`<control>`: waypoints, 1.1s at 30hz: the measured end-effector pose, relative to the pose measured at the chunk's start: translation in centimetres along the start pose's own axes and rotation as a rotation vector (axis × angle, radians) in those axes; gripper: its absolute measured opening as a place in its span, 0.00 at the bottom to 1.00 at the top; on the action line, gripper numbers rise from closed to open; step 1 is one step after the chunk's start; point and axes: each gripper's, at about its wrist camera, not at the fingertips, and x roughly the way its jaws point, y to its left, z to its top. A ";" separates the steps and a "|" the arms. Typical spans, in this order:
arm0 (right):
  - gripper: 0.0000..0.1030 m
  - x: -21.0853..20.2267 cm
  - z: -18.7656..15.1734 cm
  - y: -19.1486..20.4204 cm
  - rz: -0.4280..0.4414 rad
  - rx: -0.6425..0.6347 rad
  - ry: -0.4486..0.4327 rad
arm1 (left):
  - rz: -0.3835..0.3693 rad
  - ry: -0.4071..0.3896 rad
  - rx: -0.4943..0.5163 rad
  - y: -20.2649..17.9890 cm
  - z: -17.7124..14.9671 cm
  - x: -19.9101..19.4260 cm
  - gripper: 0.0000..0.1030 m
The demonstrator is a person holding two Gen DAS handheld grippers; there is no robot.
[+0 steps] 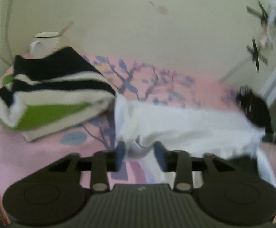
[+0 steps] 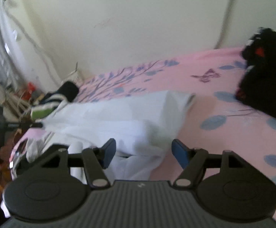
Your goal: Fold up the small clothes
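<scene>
A white garment (image 1: 185, 125) lies stretched across the pink flowered bed sheet (image 1: 33, 152). My left gripper (image 1: 140, 153) hangs over its near left edge, and a fold of the cloth sits loose between the blue pads without being pinched, so the gripper is open. In the right wrist view the same white garment (image 2: 118, 117) runs from left to centre. My right gripper (image 2: 144, 152) stands wide open over its near edge, with cloth below the gap and neither pad pressing on it. Both views are blurred.
A folded black, white and green striped knit (image 1: 48, 95) lies at the back left, with a white mug (image 1: 44, 41) behind it by the wall. A black garment (image 2: 267, 72) sits at the right of the sheet (image 2: 223, 98). Cords and clutter (image 2: 14, 98) crowd the left corner.
</scene>
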 end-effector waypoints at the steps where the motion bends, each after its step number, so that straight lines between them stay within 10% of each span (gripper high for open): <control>1: 0.65 -0.7 0.6 0.0 0.004 0.018 -0.036 | -0.002 -0.021 -0.025 0.4 0.5 -0.2 0.45; 8: 0.61 1.2 2.6 -0.3 -0.002 0.065 -0.029 | -0.004 0.040 -0.105 1.6 2.5 4.1 0.50; 9: 0.51 1.8 2.4 0.1 -0.001 0.039 -0.005 | -0.002 0.066 -0.104 1.6 2.3 5.0 0.44; 10: 0.15 2.1 1.9 0.6 -0.017 -0.005 0.018 | -0.002 0.090 -0.094 1.2 2.1 5.9 0.18; 11: 0.01 2.3 1.3 1.2 -0.048 -0.059 0.040 | -0.003 0.116 -0.076 0.9 1.9 6.7 0.05; 19: 0.00 1.8 1.4 0.9 -0.160 -0.128 0.080 | 0.111 0.114 0.049 -0.7 1.3 7.5 0.10; 22: 0.53 0.8 2.6 0.1 -0.135 -0.064 -0.011 | 0.134 0.050 0.043 0.1 1.6 6.2 0.60; 23: 0.52 0.7 3.1 -0.3 -0.126 -0.034 -0.036 | 0.131 0.035 0.023 0.4 1.7 5.9 0.66; 33: 0.51 7.2 4.2 -3.5 -0.105 0.098 0.001 | 0.039 0.092 -0.064 0.1 2.3 9.8 0.66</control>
